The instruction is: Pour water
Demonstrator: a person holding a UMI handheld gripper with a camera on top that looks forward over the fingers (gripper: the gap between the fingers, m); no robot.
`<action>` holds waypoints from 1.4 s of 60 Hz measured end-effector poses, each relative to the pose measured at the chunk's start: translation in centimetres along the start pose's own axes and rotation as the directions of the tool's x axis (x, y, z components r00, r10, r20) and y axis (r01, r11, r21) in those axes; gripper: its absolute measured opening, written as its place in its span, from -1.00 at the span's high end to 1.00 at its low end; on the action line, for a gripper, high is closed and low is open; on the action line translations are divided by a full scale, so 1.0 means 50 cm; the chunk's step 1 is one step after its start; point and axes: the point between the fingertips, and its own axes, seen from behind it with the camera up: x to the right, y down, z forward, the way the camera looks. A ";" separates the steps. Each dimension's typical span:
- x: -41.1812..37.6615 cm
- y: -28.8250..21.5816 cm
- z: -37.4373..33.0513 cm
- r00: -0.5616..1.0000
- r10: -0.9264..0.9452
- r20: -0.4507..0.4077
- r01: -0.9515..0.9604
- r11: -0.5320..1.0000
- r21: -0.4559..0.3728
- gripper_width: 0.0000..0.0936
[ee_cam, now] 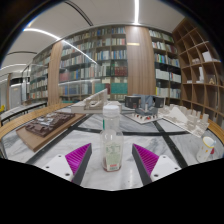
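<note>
A clear plastic bottle (111,138) with a white cap and a pale label stands upright on the marbled white table (170,165). It is between my fingers, with a gap on each side. My gripper (112,166) is open, with the magenta pads (78,158) spread to the left and right of the bottle's base. The bottle rests on the table on its own. I see no cup or other vessel for water near the bottle.
Architectural models stand on the table beyond the bottle: a dark one in a wooden tray (48,124) to the left and white ones (140,106) behind and to the right. Tall bookshelves (100,60) fill the back wall.
</note>
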 end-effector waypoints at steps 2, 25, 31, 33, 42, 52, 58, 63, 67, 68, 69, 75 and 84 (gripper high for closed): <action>0.005 0.007 0.033 1.000 -0.004 -0.007 0.004 1.000 0.002 -0.76; 0.002 0.033 0.161 1.000 -0.023 -0.004 0.023 1.000 0.005 0.11; -0.006 0.006 0.142 0.999 0.023 0.033 -0.023 1.000 0.011 0.14; -0.006 -0.016 0.131 0.998 0.039 0.039 -0.040 0.999 0.030 0.14; 0.014 -0.169 0.043 0.961 0.236 0.141 -0.254 0.959 0.128 0.14; 0.102 -0.359 -0.071 0.743 0.560 0.367 -0.642 0.752 0.151 0.14; 0.183 -0.432 -0.131 0.471 0.716 0.514 -0.852 0.520 0.057 0.15; 0.273 -0.452 -0.151 0.189 0.783 0.592 -0.958 0.279 -0.062 0.15; 0.352 -0.440 -0.159 -0.033 0.789 0.614 -0.983 0.084 -0.161 0.16; 0.371 -0.432 -0.155 -0.080 0.787 0.612 -0.983 0.039 -0.180 0.15; 0.388 -0.426 -0.154 -0.121 0.786 0.606 -0.981 -0.003 -0.193 0.15; 0.497 -0.356 -0.146 -0.325 0.747 0.580 -0.944 -0.216 -0.251 0.14; 0.593 -0.247 -0.135 -0.491 0.697 0.523 -0.871 -0.412 -0.268 0.14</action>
